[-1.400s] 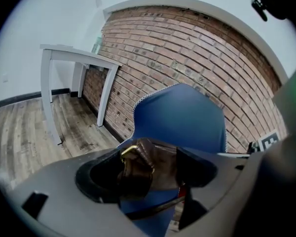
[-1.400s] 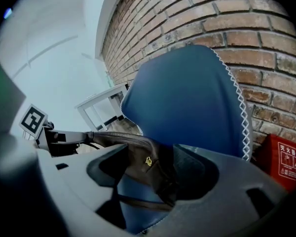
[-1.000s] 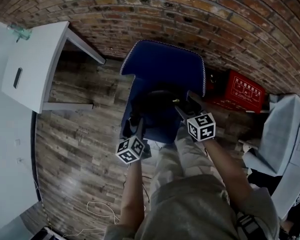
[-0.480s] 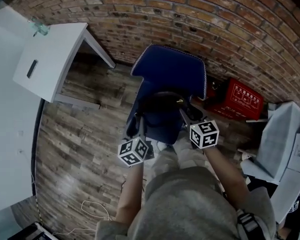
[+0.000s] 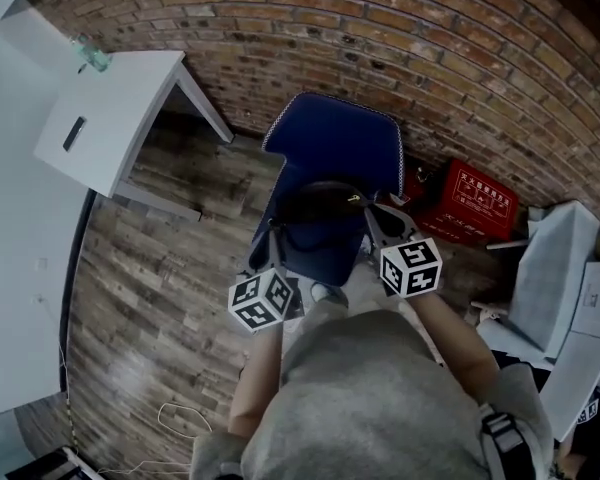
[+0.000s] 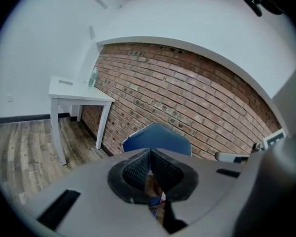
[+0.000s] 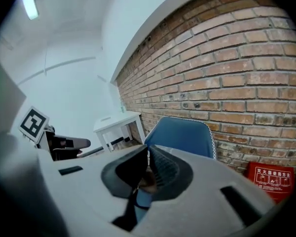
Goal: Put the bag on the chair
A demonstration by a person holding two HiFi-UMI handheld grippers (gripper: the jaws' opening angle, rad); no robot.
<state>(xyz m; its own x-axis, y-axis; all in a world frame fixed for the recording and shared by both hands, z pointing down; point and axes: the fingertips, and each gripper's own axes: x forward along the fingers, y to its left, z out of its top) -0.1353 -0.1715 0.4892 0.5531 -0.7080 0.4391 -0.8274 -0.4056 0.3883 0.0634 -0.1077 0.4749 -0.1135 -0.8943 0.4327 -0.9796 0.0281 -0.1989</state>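
Head view: a red-brown brick wall [image 5: 380, 28] runs across the top, and a floor of grey-brown wooden planks [image 5: 150, 268] spreads below it. A white rectangular table [image 5: 120, 118] stands at the left against the wall. On it are a clear bottle [image 5: 92, 54] and a small dark flat object [image 5: 75, 133].

A blue upholstered chair [image 5: 335, 143] with pale edge stitching stands with its back toward the bricks. A red plastic box [image 5: 475, 203] with white print sits on the floor just to its right.

The black soft bag [image 5: 320, 218] lies on the chair seat, with its looped handle on top.

The person's grey-clad body fills the bottom, both forearms reaching toward the seat. The left gripper [image 5: 275, 234] points at the seat's left edge, near the bag. The right gripper [image 5: 373, 211] has its tip just beside the bag's right side; contact cannot be judged from here.

In the left gripper view the ribbed black pads [image 6: 138, 169] are pressed together, tip against tip, with the chair back beyond them. In the right gripper view the jaws likewise meet pad to pad, aimed at the chair and wall.
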